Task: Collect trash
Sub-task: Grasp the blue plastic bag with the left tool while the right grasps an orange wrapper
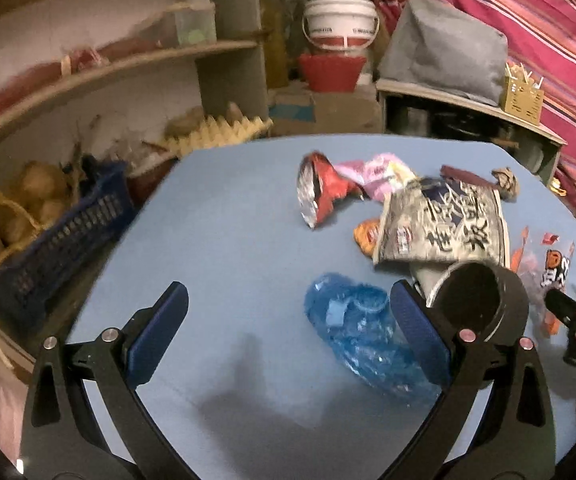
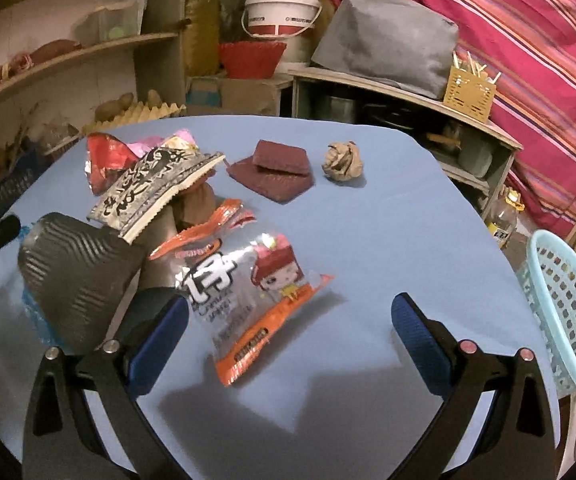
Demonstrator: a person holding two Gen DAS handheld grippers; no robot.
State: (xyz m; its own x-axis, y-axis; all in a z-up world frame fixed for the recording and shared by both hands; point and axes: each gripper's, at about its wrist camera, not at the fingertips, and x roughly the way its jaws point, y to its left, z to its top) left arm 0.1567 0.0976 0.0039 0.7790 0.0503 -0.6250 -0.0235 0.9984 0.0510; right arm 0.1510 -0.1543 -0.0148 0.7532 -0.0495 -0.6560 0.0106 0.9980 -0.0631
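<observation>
A blue surface (image 2: 367, 216) carries a scatter of trash, and the black-and-white snack bag (image 2: 156, 188) is the landmark here. The left claw (image 1: 288, 336) hangs over the near side of the surface with its blue-padded fingers spread wide and nothing between them. Just beside its right finger lies a crumpled blue plastic bag (image 1: 359, 328), nearer the camera than the black-and-white snack bag (image 1: 443, 224).

The right claw (image 2: 289, 336) is likewise spread open and empty. An orange and clear wrapper with a cartoon figure (image 2: 256, 300) lies flat between its fingers, on the near right of the black-and-white bag. A red foil packet (image 2: 104, 160) and a pink wrapper (image 2: 168, 140) sit just behind that bag, touching it. To its right lies a dark red folded cloth (image 2: 276, 170), and farther right a brown crumpled paper ball (image 2: 341, 164), apart from the cloth. A pale blue slotted basket (image 2: 567, 304) stands off the surface's right edge, well away from the bag.
</observation>
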